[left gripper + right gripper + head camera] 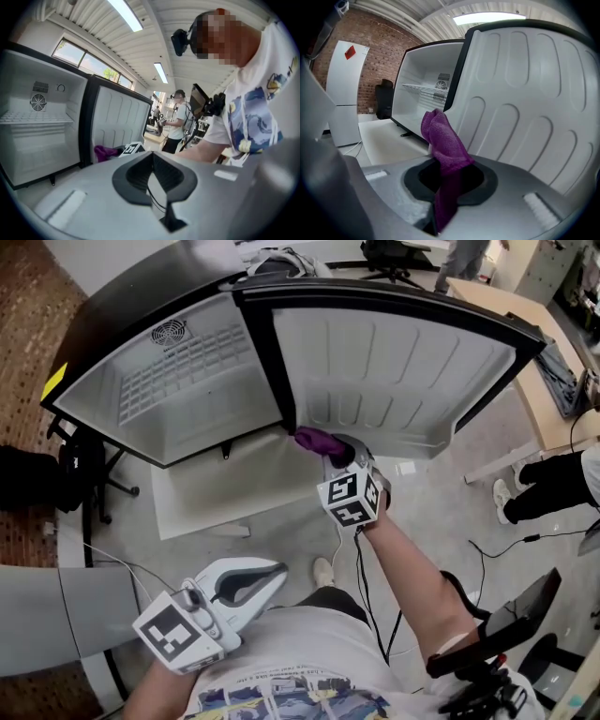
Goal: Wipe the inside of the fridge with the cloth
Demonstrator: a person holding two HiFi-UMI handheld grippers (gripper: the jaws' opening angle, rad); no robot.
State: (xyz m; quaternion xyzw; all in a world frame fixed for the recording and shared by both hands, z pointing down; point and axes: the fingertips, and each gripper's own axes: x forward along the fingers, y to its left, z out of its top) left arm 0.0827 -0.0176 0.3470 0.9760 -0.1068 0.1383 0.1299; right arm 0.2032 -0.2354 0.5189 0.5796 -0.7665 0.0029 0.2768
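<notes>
The open fridge [178, 381] fills the upper left of the head view, its white inside bare save for a wire shelf [183, 367] and a round fan vent [169, 332]. Its door [394, 371] is swung wide across the upper middle and right, ribbed white inner face showing. A pale mat [211, 498] lies on the floor below the fridge.

The right gripper [336, 454] sits at the centre of the frame, just under the door's lower edge near the hinge side, with its jaws clamped on the cloth [317, 440]. The cloth is purple, nubbly like towelling, and bunched into a thick fold. Its long axis runs along the jaws; the free end sticks out past them, pointing up and left toward the dark strip between fridge and door. Whether it touches the door cannot be told.

The left gripper [272, 573] is low at the lower left, well apart from the fridge, jaws together with nothing between them
</notes>
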